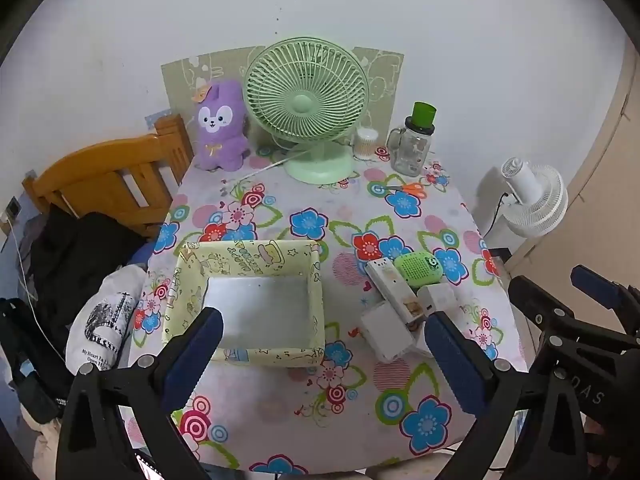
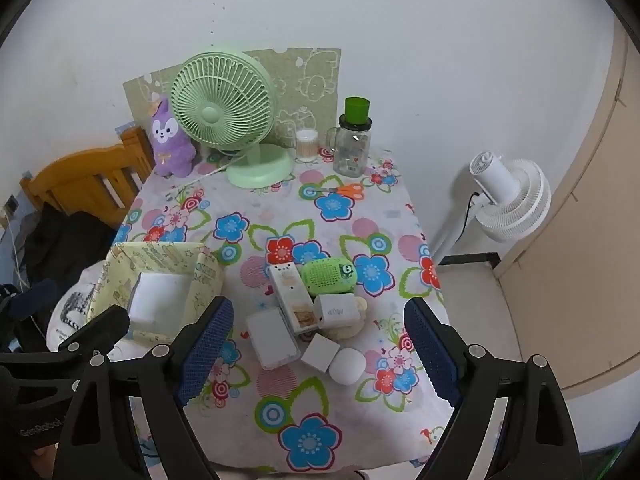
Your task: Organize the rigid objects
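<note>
Clutter (image 2: 308,312) is lying beside the yellow box (image 1: 316,280) on our table (image 1: 280,408). We are holding the left gripper (image 1: 324,354) and right gripper (image 2: 318,344) spread wide, both gripping nothing

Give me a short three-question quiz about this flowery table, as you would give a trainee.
1. True or false: the pale yellow cartoon-print storage box already holds some of the small gadgets.
2. Multiple choice: what lies directly beside the lime-green perforated oval gadget? A) the orange-handled scissors B) the long white rectangular case C) the purple plush bunny
3. Fill in: both the left gripper and the right gripper have their jaws ____.

Key:
1. False; only its bare pale floor shows.
2. B
3. open, holding nothing
</note>
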### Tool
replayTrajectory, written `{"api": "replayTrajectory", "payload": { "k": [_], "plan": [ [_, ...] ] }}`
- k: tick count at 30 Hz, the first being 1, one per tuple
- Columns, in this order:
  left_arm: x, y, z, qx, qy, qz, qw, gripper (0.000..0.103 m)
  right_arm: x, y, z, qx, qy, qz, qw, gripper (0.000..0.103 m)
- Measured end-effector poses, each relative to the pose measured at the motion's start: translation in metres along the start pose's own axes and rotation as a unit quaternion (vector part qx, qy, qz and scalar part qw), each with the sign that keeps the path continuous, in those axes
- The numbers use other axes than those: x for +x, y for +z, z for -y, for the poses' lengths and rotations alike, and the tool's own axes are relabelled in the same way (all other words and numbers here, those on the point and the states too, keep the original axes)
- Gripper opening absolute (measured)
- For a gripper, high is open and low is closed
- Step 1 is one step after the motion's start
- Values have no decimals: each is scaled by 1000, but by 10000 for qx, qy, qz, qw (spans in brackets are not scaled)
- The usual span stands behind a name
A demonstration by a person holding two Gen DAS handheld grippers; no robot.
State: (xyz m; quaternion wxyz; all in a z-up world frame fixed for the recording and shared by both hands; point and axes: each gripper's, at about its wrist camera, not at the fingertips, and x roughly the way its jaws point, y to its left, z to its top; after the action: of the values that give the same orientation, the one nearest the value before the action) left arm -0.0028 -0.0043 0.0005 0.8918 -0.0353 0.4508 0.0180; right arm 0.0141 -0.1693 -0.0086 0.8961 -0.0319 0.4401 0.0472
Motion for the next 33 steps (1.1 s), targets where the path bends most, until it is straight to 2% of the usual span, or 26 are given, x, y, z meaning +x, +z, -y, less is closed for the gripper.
{"api": "replayTrajectory", "payload": {
  "k": [14,33],
  "plan": [
    [-1,6,-4,71,145,25,9999,100,4,3,-5,-39,-3,1,10000,89],
    [4,10,-2,61,160,-3,9999,100,9,7,-3,-23,0,-15,10000,89]
  ]
}}
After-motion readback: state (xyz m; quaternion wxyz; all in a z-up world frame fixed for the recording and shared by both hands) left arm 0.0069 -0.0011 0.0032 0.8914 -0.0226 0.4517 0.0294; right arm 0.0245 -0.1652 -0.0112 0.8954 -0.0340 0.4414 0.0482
